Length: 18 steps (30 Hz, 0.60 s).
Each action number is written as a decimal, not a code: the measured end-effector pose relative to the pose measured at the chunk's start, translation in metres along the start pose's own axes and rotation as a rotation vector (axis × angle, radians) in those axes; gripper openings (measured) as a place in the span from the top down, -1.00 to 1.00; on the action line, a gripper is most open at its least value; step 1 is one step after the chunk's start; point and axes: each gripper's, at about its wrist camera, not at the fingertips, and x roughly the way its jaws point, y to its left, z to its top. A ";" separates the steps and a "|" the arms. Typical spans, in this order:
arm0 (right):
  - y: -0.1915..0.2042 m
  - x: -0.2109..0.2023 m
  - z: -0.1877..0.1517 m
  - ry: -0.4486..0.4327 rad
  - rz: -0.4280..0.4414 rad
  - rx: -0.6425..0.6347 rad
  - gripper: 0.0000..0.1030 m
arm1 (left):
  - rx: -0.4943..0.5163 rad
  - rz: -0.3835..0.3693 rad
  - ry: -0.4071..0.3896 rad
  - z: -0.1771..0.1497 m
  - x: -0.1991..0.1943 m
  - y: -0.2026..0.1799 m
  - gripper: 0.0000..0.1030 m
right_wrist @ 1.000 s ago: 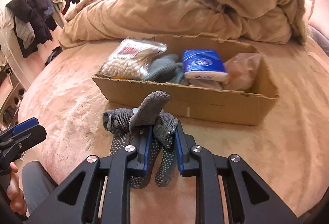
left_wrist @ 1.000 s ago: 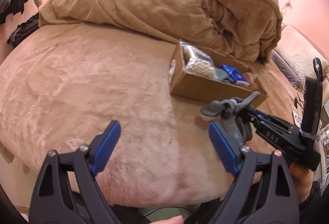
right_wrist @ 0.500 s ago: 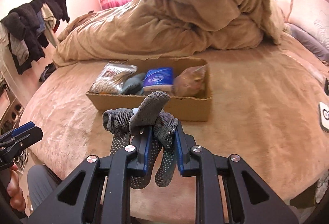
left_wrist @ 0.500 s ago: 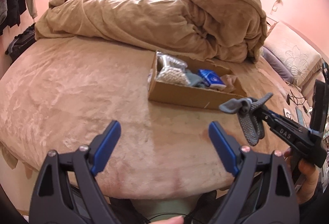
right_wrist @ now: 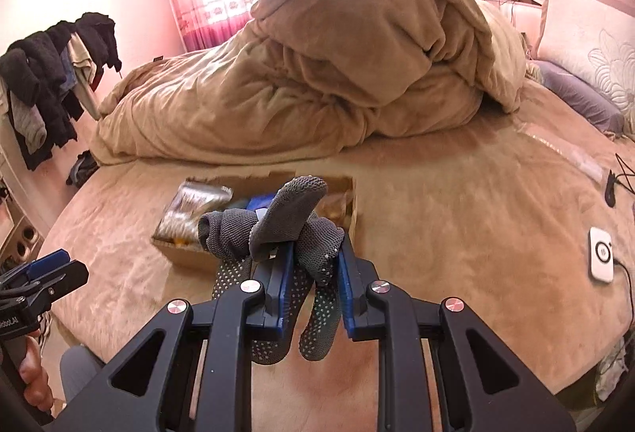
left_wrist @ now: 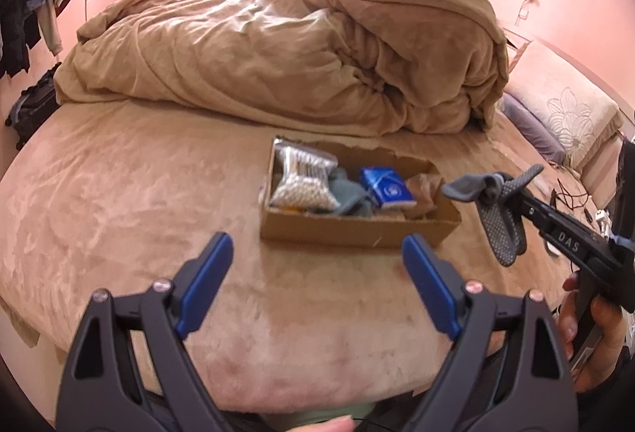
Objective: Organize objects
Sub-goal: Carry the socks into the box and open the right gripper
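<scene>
A brown cardboard box (left_wrist: 357,231) lies on the bed (left_wrist: 119,193). It holds a clear bag of white beads (left_wrist: 301,182), a grey cloth (left_wrist: 351,195), a blue packet (left_wrist: 387,188) and a tan bag (left_wrist: 424,189). My right gripper (right_wrist: 311,273) is shut on a grey dotted glove (right_wrist: 285,233) and holds it above the bed, on the near side of the box (right_wrist: 182,253). The glove also shows in the left wrist view (left_wrist: 500,217), right of the box. My left gripper (left_wrist: 317,281) is open and empty, in front of the box.
A heaped tan duvet (left_wrist: 297,54) fills the far half of the bed. Pillows (left_wrist: 563,110) lie at the right. A white device (right_wrist: 601,259) and cables (right_wrist: 617,174) lie on the bed's right side. Dark clothes (right_wrist: 47,82) hang at the left.
Both grippers have pulled back and risen, so the box looks smaller and farther. The right gripper keeps the glove. The left gripper stays open.
</scene>
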 end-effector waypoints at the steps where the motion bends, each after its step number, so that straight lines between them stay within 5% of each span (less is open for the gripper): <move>1: 0.000 0.002 0.003 -0.001 0.002 0.000 0.58 | 0.004 0.003 0.000 0.004 0.002 -0.001 -0.72; 18: 0.007 0.085 0.048 0.029 0.005 -0.034 0.57 | 0.000 0.015 0.024 0.052 0.078 0.016 -0.72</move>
